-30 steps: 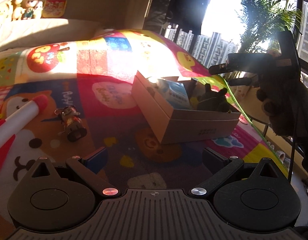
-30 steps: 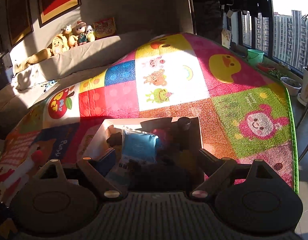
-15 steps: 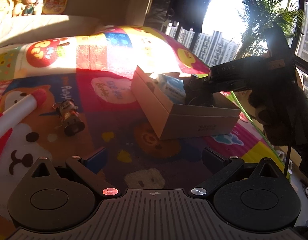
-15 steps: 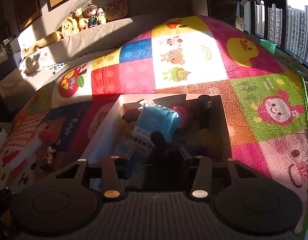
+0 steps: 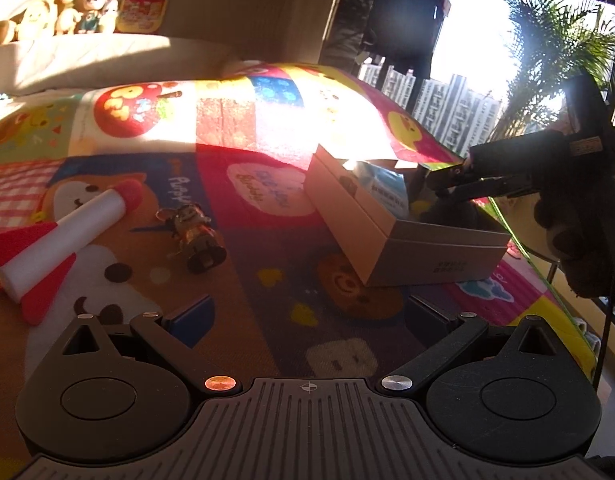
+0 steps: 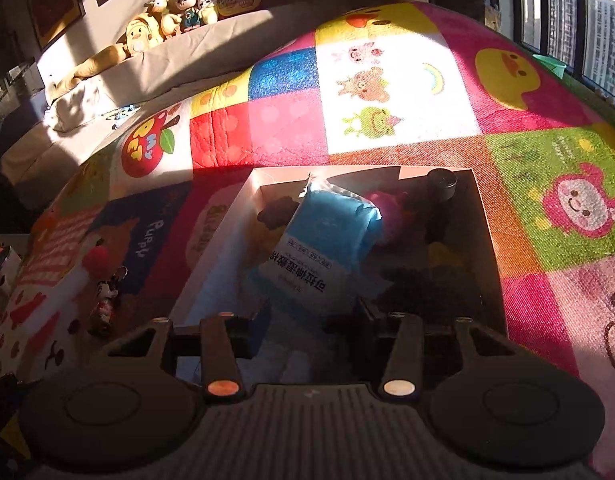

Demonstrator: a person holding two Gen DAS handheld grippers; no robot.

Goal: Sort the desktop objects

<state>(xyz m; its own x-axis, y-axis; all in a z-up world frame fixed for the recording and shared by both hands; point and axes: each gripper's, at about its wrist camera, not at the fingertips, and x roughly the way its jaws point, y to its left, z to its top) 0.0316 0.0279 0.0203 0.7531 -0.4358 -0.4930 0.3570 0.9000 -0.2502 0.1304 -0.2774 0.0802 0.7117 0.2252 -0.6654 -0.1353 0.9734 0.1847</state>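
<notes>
A: What has changed over the last second?

B: The right gripper (image 6: 311,320) has come down over the box (image 5: 387,236) and narrowed its jaws partway. A second ago they stood wide; now they are half closed, with nothing I can make out between them. A dark soft toy (image 6: 423,280) lies in shadow at the near end of the box, just past the fingertips.

A: So the toy is delivered?

B: I judge so. It rests inside beside the blue packet (image 6: 327,240) and a dark cylinder (image 6: 441,184), though the shade hides detail.

A: And the left gripper (image 5: 307,316)?

B: Wide apart, holding nothing, low over the play mat (image 5: 267,184).

A: What is left to sort?

B: The foam rocket (image 5: 67,248) and the small figure keychain (image 5: 195,236) lie on the mat, well apart from the box. The keychain is nearer the left gripper, so it looks the likely next pick.
</notes>
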